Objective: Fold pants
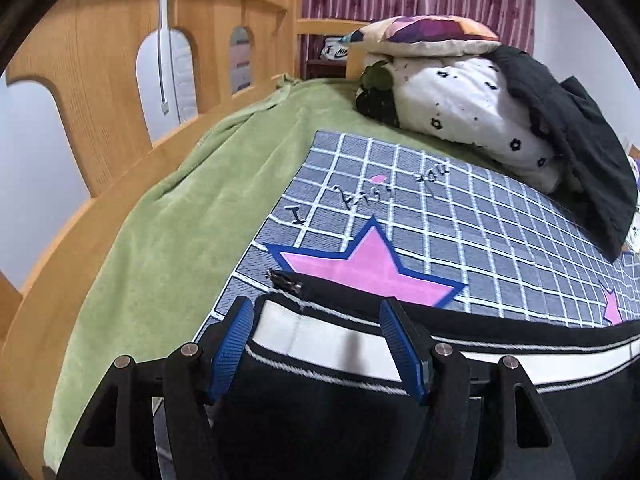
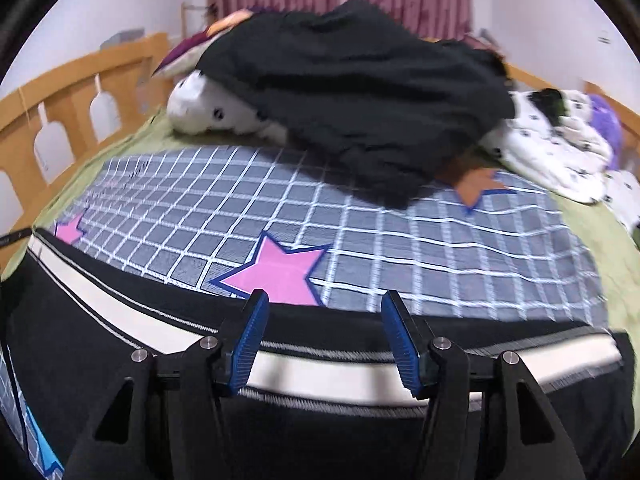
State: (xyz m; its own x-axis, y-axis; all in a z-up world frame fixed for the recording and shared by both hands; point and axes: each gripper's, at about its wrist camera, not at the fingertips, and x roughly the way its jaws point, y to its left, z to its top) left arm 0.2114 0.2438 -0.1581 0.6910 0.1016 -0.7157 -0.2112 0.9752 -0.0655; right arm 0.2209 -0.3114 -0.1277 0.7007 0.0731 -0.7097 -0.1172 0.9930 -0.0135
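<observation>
Both your grippers hang spread over the near edge of the black pants.

Your left gripper (image 1: 318,312) points far across the bed, blue fingers wide, straddling the pants' (image 1: 320,400) white stripe near a zipper end (image 1: 286,280). Your right gripper (image 2: 324,308) sits level, equally wide, gripping nothing. Pants lie flat on the checked star sheet (image 2: 360,232); dark clothes (image 2: 360,92) heap beyond.

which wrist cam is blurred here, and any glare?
Left wrist view: sharp, the lettering on the checked sheet is legible. Right wrist view: motion-smeared, worst on the black garment and white quilt. Both: heavy fisheye bending, dark corners, no obvious glare.
</observation>
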